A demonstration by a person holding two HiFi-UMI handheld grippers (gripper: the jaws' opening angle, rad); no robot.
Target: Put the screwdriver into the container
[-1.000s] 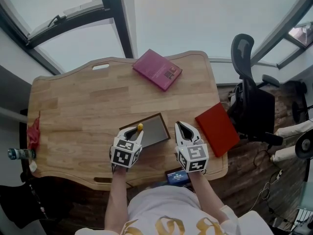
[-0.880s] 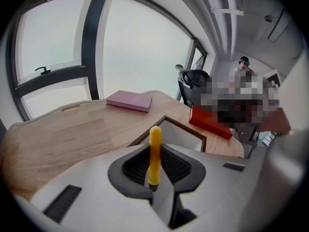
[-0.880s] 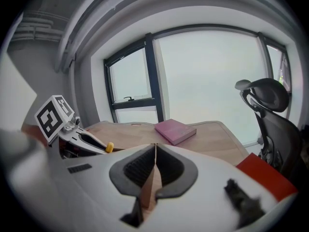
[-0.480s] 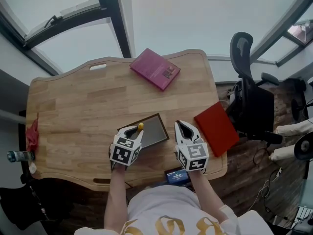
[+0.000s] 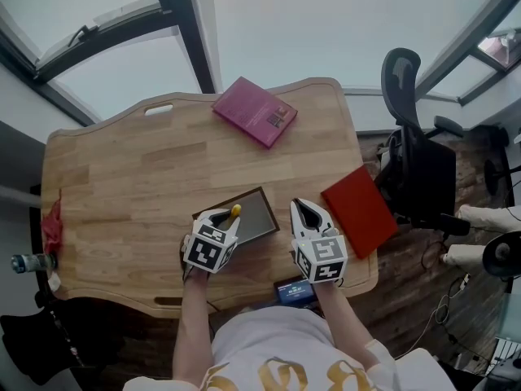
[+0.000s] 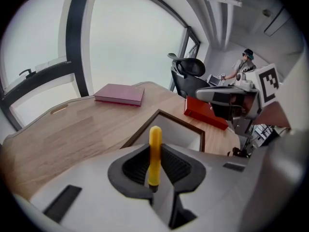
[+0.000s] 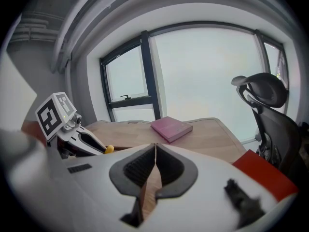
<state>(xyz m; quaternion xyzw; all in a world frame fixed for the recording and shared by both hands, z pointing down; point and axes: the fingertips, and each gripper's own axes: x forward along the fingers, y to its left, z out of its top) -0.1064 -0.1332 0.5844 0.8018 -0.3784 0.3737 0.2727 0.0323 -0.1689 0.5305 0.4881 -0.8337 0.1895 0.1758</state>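
Note:
My left gripper (image 5: 225,216) is shut on the screwdriver (image 6: 154,154), whose yellow handle sticks out past the jaws over the near left part of the container (image 5: 259,218). That container is a shallow dark-rimmed tray with a grey floor (image 6: 186,136), lying on the table in front of me. In the head view the yellow handle tip (image 5: 235,211) shows just above the tray's near edge. My right gripper (image 5: 304,210) is shut with nothing between its jaws, to the right of the tray; the right gripper view shows its jaws (image 7: 155,151) closed together.
A pink book (image 5: 254,111) lies at the table's far side and a red book (image 5: 359,210) at its right edge. A black office chair (image 5: 415,149) stands past the right edge. A dark device (image 5: 293,291) sits at the near edge. A bottle (image 5: 28,261) is at far left.
Both grippers stay almost still; the scene shifts slightly as the head camera moves. The screwdriver remains held over the tray's near left corner.

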